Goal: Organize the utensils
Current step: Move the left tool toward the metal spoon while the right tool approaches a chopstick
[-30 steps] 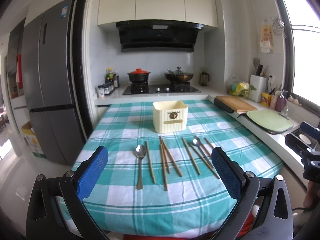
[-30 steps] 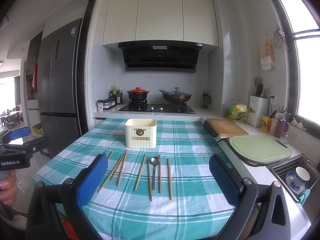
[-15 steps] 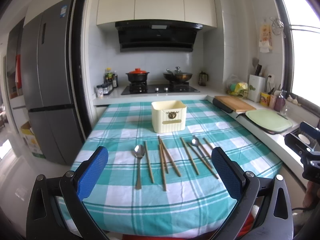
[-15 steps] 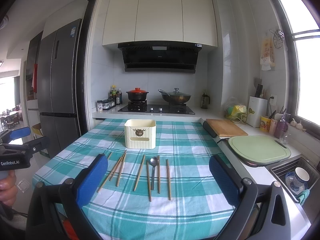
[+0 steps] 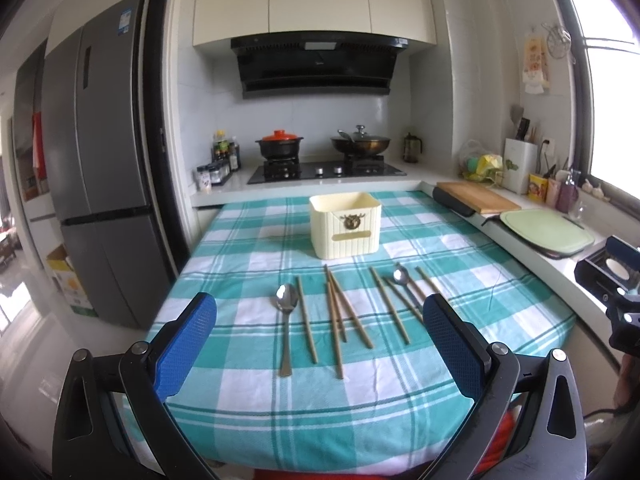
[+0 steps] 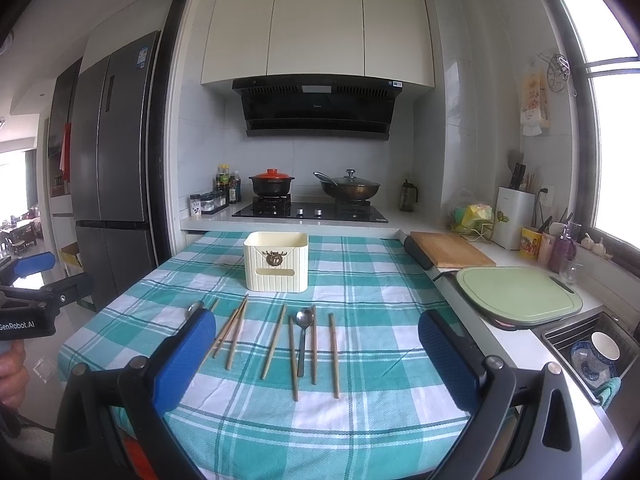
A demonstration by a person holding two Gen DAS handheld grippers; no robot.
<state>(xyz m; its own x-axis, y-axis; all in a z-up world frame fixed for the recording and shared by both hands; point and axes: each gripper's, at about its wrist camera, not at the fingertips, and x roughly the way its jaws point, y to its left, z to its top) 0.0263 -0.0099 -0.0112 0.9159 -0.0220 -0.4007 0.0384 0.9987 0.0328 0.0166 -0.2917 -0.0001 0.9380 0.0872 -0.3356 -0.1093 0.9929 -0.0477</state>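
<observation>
Now, cream ribbed plastic box (image 5: 345, 225): standing upright on the checked surface (image 5: 248, 264); interior hidden.
Claws: left claw (image 5: 320, 344) and right claw (image 6: 316, 360) both gaping wide, gripping nothing.

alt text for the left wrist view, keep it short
Two spoons and loose chopsticks lie in a row on a green checked table, in front of a cream holder. The open left claw frames them from the near edge; stove behind.

A woven checked cloth (image 5: 248, 392) covers the bench; matt wooden chopsticks (image 5: 306, 318), glossy metal spoon (image 5: 286, 304) (dull handle), ribbed cream plastic-looking box (image 5: 346, 232).
</observation>
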